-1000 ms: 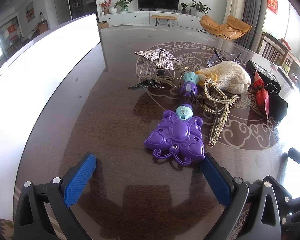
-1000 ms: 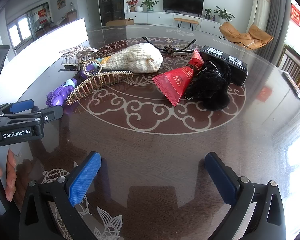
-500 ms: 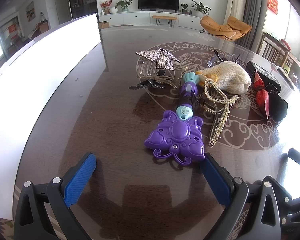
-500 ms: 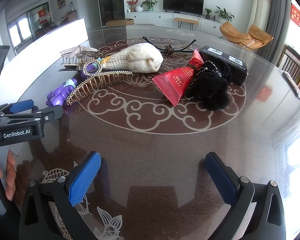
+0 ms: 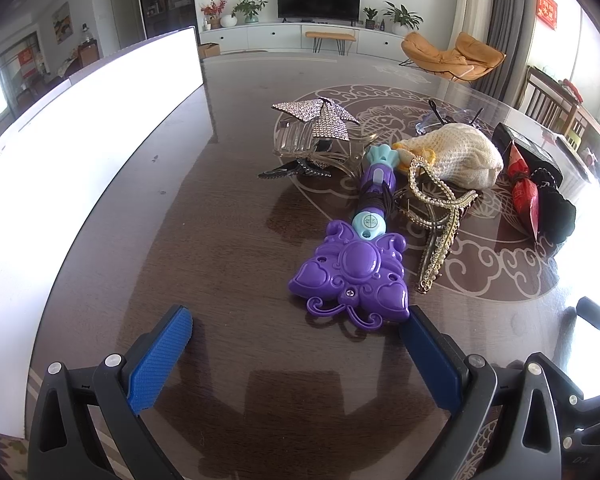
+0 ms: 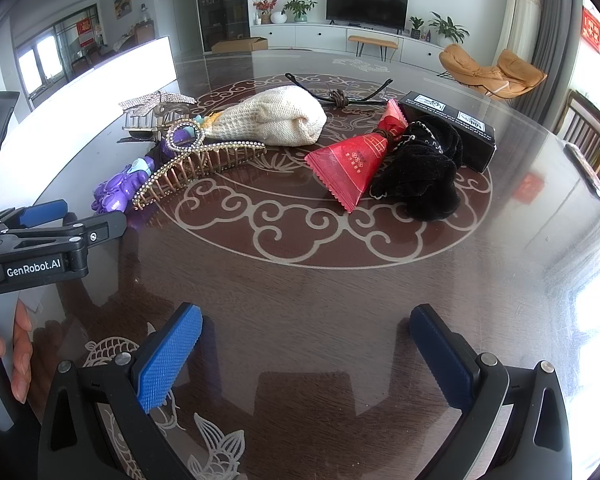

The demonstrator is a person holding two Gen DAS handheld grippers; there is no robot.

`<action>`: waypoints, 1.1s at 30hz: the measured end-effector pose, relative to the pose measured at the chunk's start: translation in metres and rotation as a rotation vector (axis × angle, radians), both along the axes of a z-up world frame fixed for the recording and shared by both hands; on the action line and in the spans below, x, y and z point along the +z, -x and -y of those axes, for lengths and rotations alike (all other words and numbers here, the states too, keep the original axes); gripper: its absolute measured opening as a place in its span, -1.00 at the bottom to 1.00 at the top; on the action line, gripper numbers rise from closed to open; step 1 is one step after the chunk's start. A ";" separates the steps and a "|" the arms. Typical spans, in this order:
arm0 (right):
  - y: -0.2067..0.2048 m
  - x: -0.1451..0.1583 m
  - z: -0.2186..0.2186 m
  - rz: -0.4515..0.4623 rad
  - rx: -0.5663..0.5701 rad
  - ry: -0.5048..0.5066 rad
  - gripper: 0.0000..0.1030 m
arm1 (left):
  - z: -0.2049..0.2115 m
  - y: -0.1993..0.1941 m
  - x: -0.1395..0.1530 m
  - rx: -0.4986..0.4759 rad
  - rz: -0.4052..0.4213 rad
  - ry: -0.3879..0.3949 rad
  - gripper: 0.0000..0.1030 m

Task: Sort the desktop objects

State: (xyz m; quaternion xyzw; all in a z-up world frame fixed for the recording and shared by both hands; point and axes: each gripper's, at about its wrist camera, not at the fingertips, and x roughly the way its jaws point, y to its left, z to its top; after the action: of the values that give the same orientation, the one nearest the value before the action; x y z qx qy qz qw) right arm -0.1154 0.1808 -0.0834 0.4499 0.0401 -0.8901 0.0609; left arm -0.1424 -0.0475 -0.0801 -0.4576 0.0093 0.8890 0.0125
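Your left tongs (image 5: 296, 344) gape wide and hold nothing; their right pad sits just beside the purple butterfly wand (image 5: 354, 268) on the worktop (image 5: 220, 240). Your right tongs (image 6: 306, 344) also stand wide and empty over bare glass. Beyond lie the gold rhinestone hair claw (image 6: 196, 164), cream knit pouch (image 6: 276, 118), red sachet (image 6: 352, 164), black scrunchie (image 6: 420, 168) and black box (image 6: 452, 124). The left tool reads "GenRobot.AI".

hair claws (image 6: 204, 160): 3 | wand (image 5: 356, 264): 1 | pouches (image 6: 276, 118): 2 | box (image 6: 448, 120): 1 | packet (image 6: 350, 160): 1
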 end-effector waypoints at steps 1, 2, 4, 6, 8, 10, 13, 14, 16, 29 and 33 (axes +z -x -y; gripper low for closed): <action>0.000 0.000 0.000 0.000 0.000 0.000 1.00 | 0.000 0.000 0.000 0.000 0.000 0.000 1.00; 0.000 0.000 0.000 0.000 0.000 0.000 1.00 | 0.000 0.000 0.000 0.000 0.000 0.000 1.00; 0.000 0.000 0.000 0.000 0.000 0.000 1.00 | -0.001 0.000 0.000 0.006 0.001 0.001 1.00; 0.000 0.000 0.000 0.000 0.000 0.000 1.00 | -0.002 0.000 0.000 0.011 0.002 0.002 1.00; 0.000 0.000 0.000 0.000 0.000 0.000 1.00 | -0.002 0.001 0.000 0.011 0.003 0.002 1.00; 0.000 0.000 0.000 0.000 0.000 0.000 1.00 | -0.003 0.001 0.000 0.011 0.003 0.002 1.00; 0.000 0.000 0.000 0.000 0.000 0.000 1.00 | -0.003 0.001 0.000 0.011 0.002 0.002 1.00; 0.000 0.000 0.000 0.000 0.000 0.000 1.00 | -0.003 0.001 0.000 0.011 0.002 0.002 1.00; 0.000 0.000 0.000 0.000 0.000 0.000 1.00 | -0.003 0.001 0.000 0.012 0.002 0.002 1.00; -0.001 0.001 0.000 0.000 0.000 0.001 1.00 | -0.003 0.001 0.000 0.011 0.002 0.002 1.00; -0.001 0.001 0.000 0.000 0.000 0.001 1.00 | -0.003 0.001 0.000 0.011 0.002 0.001 1.00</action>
State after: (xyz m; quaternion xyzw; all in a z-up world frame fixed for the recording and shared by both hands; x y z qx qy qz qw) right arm -0.1146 0.1812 -0.0828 0.4501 0.0396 -0.8900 0.0610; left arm -0.1434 -0.0449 -0.0804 -0.4587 0.0074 0.8885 0.0072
